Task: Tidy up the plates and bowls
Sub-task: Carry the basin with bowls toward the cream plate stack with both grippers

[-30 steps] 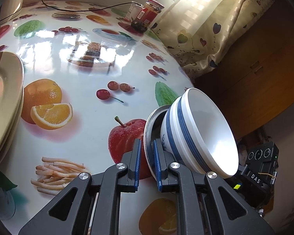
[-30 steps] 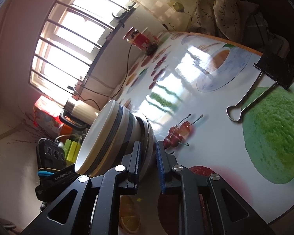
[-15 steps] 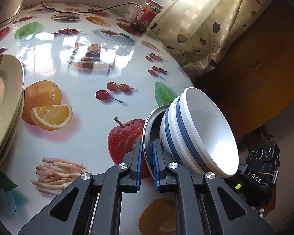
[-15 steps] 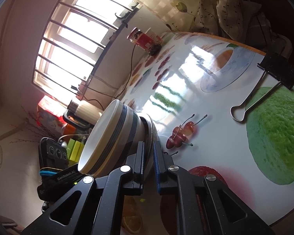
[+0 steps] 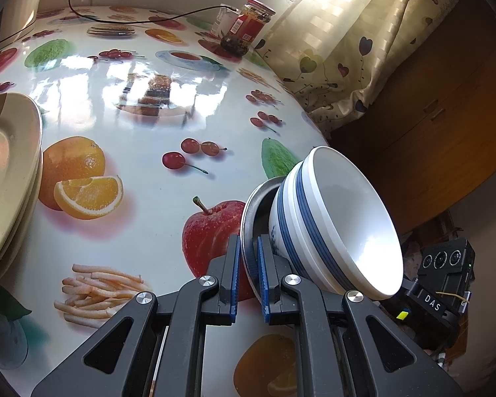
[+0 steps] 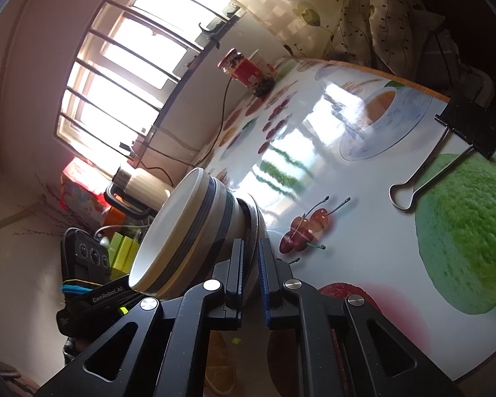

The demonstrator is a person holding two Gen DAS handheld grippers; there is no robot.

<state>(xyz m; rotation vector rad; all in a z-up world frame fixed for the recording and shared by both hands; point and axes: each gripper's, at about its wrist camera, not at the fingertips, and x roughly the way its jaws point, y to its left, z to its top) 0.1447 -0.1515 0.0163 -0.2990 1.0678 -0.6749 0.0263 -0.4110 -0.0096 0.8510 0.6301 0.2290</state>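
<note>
1. Both grippers, L [image 5: 248,274] & R [image 6: 250,274], clamp opposite edges of metal dish [image 5: 253,211], so 2-point hold keeps it steady.
2. 2 bowls [image 5: 340,225] nest in dish, over table [image 5: 142,205].
3. Plates [image 5: 6,178] stacked at L, prob. sorted.

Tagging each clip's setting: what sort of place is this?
Most likely a home dining corner: a table under a fruit-print oilcloth, a sauce jar by a barred window, and a patterned curtain.
</note>
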